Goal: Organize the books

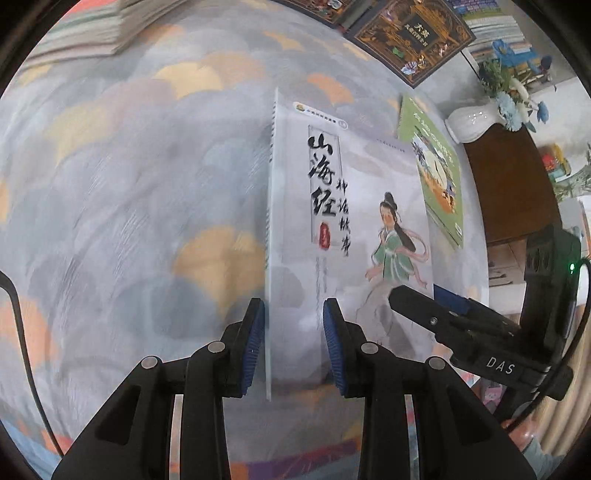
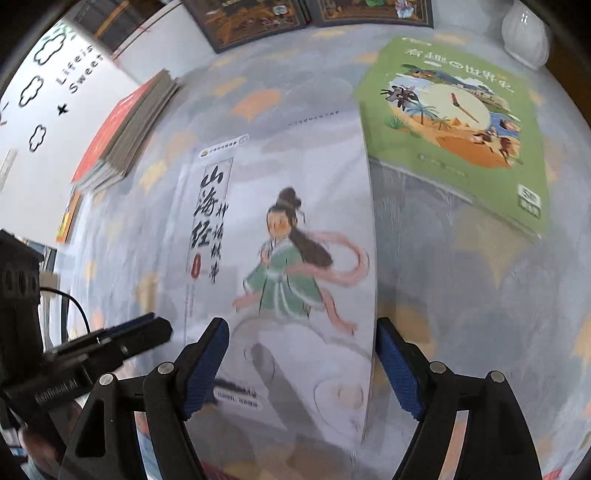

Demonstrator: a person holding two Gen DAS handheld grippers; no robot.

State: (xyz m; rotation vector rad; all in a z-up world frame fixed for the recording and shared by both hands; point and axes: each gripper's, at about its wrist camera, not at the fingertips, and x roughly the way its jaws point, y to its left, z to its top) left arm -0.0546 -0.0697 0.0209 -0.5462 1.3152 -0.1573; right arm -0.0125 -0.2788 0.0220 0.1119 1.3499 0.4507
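Observation:
A pale grey book [image 1: 354,206] with black brush lettering and a green-robed figure is lifted off the cloth, sharp against the blurred background. My left gripper [image 1: 293,343] is shut on its spine edge, one pad on each side. In the right wrist view the same grey book [image 2: 280,258] runs up between my right gripper's [image 2: 303,369] widely spread pads, which do not press it; the gripper is open. The right gripper [image 1: 417,295] shows over the book's lower right corner, and the left gripper [image 2: 155,325] reaches in at the book's left side.
A green picture book [image 2: 454,122] lies flat at the right, beside a white vase [image 2: 524,33]. A stack of books [image 2: 125,129] sits at the far left and dark ornate books [image 2: 251,18] at the back. The patterned tablecloth [image 1: 129,184] ends at the right, above dark brown wood [image 1: 509,177].

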